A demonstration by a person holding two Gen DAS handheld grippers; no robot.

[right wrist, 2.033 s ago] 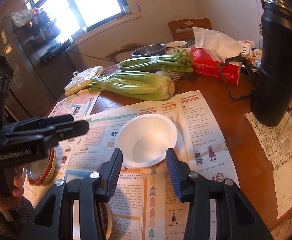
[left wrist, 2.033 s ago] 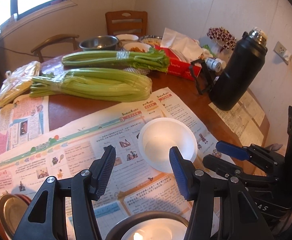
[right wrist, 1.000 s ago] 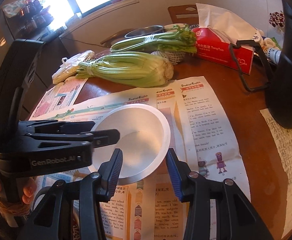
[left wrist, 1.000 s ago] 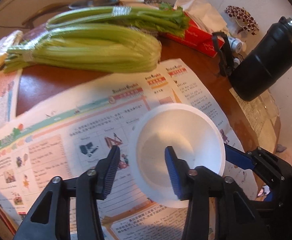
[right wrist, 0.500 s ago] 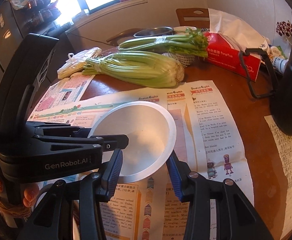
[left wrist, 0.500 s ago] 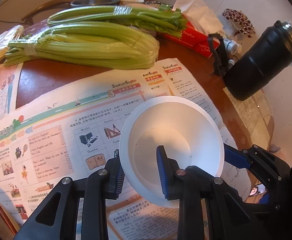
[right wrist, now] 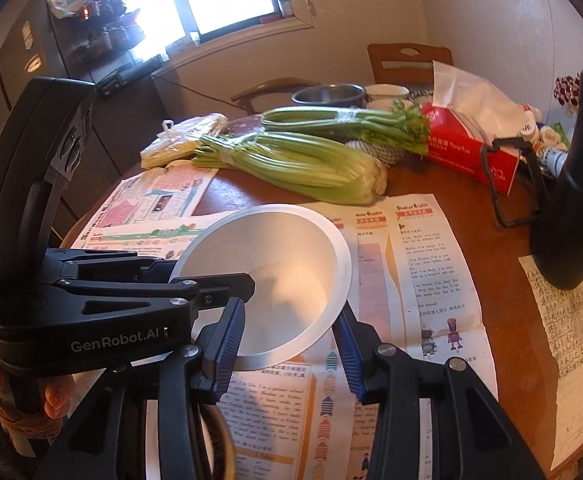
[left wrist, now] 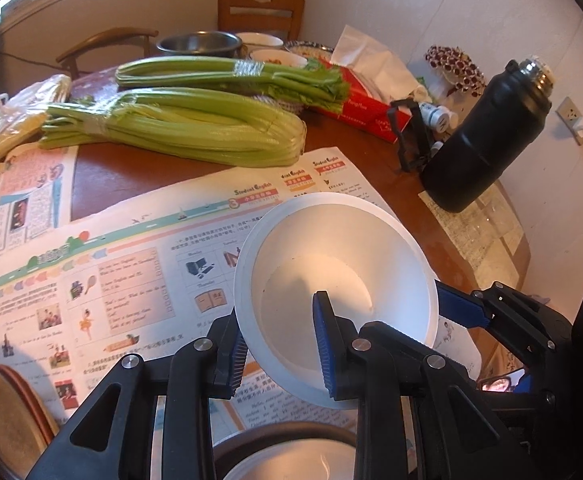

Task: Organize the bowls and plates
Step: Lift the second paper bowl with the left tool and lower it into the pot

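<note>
My left gripper [left wrist: 281,342] is clamped on the near-left rim of the white bowl [left wrist: 343,264]: one blue pad sits inside the bowl, the other outside under the lip, wall pinched between them. The bowl tilts up off the newspaper [left wrist: 131,264], its open mouth facing me and slightly left, so the whole body of it lies ahead and to the right of my left fingers.

My right gripper [right wrist: 289,350] has its jaws narrowed but grasping nothing; the bowl's [right wrist: 287,276] near edge sits just ahead, between and slightly above the fingertips, and I can't tell if a pad brushes it. So the left hand owns the carry.

Right below me, near edge, a dark-rimmed bowl [left wrist: 287,456] waits with a pale inside; a stack of gold plates [left wrist: 7,412] sits near left. I judge the nesting spot lies toward me from the fingers, so the coming move is a pull back and down.

Farther out: celery [left wrist: 179,128], tissue box [left wrist: 365,110], black flask [left wrist: 483,140] at far right, well apart.
</note>
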